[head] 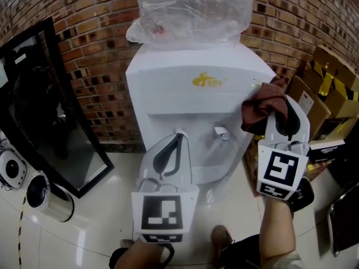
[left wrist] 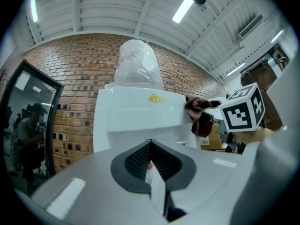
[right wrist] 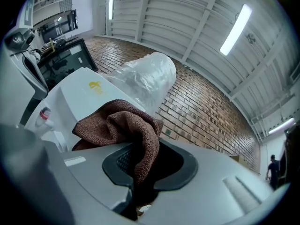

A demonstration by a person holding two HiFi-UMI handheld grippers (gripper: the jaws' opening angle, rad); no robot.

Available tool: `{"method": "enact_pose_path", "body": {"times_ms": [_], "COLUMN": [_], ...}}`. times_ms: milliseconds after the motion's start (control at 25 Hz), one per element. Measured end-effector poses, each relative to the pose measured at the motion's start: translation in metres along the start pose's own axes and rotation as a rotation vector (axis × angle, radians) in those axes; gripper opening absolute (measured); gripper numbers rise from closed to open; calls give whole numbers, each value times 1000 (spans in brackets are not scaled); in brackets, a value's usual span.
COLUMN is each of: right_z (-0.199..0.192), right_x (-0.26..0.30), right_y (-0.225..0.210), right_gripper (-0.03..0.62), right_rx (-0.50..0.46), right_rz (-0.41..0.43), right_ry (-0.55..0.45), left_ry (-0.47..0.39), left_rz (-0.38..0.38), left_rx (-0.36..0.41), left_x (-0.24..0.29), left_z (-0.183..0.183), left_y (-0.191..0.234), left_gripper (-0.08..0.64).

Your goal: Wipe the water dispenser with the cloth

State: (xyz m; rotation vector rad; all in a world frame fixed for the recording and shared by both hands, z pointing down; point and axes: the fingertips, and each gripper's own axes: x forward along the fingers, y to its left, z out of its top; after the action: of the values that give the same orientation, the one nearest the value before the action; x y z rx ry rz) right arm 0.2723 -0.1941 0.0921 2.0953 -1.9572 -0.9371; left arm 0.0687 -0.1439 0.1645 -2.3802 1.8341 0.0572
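Observation:
The white water dispenser [head: 196, 88] stands against the brick wall, with a plastic-wrapped bottle [head: 190, 7] on top. My right gripper [head: 279, 114] is shut on a brown cloth [head: 261, 106], which it holds at the dispenser's upper right corner. In the right gripper view the cloth [right wrist: 122, 125] bunches over the jaws, with the dispenser [right wrist: 79, 95] just beyond. My left gripper [head: 178, 136] is shut and empty, and points at the dispenser's recess to the left of the taps [head: 222, 133]. The left gripper view shows the dispenser's front [left wrist: 136, 109] and the cloth [left wrist: 199, 116] at its right.
A black glass-door cabinet [head: 45, 111] leans at the left, with a steel pot [head: 47, 195] on the floor beside it. Cardboard boxes [head: 331, 88] are stacked to the right of the dispenser. The person's shoe [head: 221, 240] is on the tiles below.

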Motion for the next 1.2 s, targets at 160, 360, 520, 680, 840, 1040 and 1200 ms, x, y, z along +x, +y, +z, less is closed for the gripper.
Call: {"method": "enact_pose_path", "body": {"times_ms": [160,360,520,680,840,1040,1200], "right_z": [4,38,90,127,139,134,127], "right_x": [1,-13,-33,-50,-51,-43,-36], "right_y": [-1,21,74,146,211,242,236], "right_gripper": [82,83,83,83,83,83,83], "right_rx": [39,154,169,140,90,-12,-21], "right_rz": [-5,79,216,357,452,416,403], "right_ry": [-3,-81,-226,-313,-303,-291,-259], "left_ry": [2,0,-2,16,42,73,75], "left_rz": [21,61,123,179,236,280,265], "left_rx": [8,0,0,14,13,24,7], "left_x": [-4,-15,-30,-47,-65,-75,-71], "left_z": [0,4,7,2,-6,-20,-22], "left_y": [10,31,56,84,115,148,150], "left_gripper": [0,0,0,0,0,0,0]}}
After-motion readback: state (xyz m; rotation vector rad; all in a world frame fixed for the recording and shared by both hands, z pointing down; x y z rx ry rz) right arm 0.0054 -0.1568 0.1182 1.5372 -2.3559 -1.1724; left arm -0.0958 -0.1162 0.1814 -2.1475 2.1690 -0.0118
